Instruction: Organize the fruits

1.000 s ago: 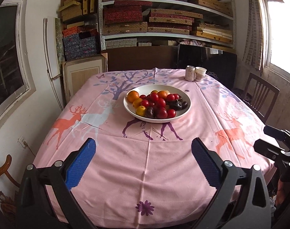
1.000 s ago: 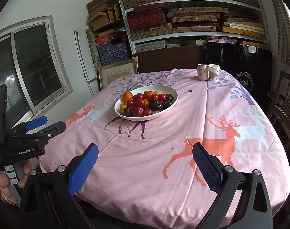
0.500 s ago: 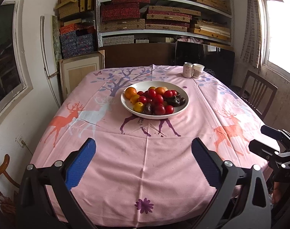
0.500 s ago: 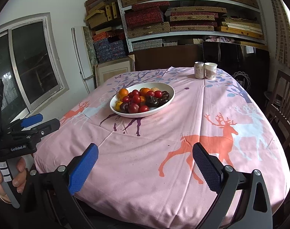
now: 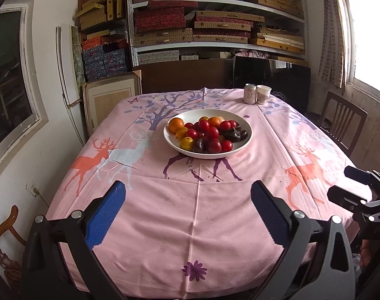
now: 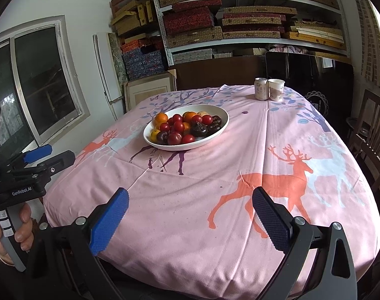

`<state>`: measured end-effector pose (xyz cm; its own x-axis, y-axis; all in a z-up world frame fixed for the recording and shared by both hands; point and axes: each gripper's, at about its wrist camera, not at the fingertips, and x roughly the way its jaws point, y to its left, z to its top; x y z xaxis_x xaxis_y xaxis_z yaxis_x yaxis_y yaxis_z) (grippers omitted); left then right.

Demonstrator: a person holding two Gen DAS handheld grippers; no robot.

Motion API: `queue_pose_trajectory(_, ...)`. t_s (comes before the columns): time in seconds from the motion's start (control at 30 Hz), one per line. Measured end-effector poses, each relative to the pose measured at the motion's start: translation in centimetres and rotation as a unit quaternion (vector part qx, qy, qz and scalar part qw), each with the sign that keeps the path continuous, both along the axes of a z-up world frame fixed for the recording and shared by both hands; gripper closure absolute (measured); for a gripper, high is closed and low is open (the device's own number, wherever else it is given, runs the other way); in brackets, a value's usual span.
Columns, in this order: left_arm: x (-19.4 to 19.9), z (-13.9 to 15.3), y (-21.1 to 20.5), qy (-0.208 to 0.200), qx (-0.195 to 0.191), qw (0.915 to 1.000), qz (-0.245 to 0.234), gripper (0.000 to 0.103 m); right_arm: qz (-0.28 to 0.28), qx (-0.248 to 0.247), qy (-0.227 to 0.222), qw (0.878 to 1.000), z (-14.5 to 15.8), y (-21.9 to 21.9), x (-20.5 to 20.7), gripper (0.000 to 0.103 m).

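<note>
At table centre, on the pink deer-print cloth (image 5: 195, 215), one white bowl (image 5: 241, 146) holds all the fruit: about ten red ones (image 5: 212, 132), two oranges (image 5: 176, 125), two smaller yellow-orange ones (image 5: 186, 143), some three dark wrinkled ones (image 5: 233, 133); further pieces are half hidden, so the count is rough. Nothing lies loose on the cloth beside the bowl. At the far right edge of the table stand one can (image 5: 250, 93) and one paper cup (image 5: 263, 94), touching or just beside each other. The left gripper (image 5: 187, 205) hangs over the near edge, jaws wide, nothing between its blue pads (image 5: 106, 213), well apart from the bowl. The right gripper (image 6: 190, 213) sits over the near right side, jaws likewise wide and empty. In the right wrist view a hand (image 6: 13, 235) grips the left gripper's handle. One wooden chair (image 5: 342, 125) stands at the right side. Behind the table, shelves (image 5: 215, 45) carry stacked boxes. One window (image 6: 39, 85) sits on the left wall.
</note>
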<state>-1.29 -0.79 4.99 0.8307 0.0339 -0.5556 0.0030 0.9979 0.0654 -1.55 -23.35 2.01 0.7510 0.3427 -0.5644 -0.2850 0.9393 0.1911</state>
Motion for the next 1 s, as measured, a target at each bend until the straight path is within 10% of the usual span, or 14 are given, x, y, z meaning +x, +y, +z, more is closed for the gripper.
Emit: queue_pose_trajectory(1.0, -0.09, -0.08, 0.42, 0.001, -0.002, 1.0000, 0.006, 0.005, 0.005, -0.004, 0.006, 1.000, -0.38, 0.57, -0.16, 0.003)
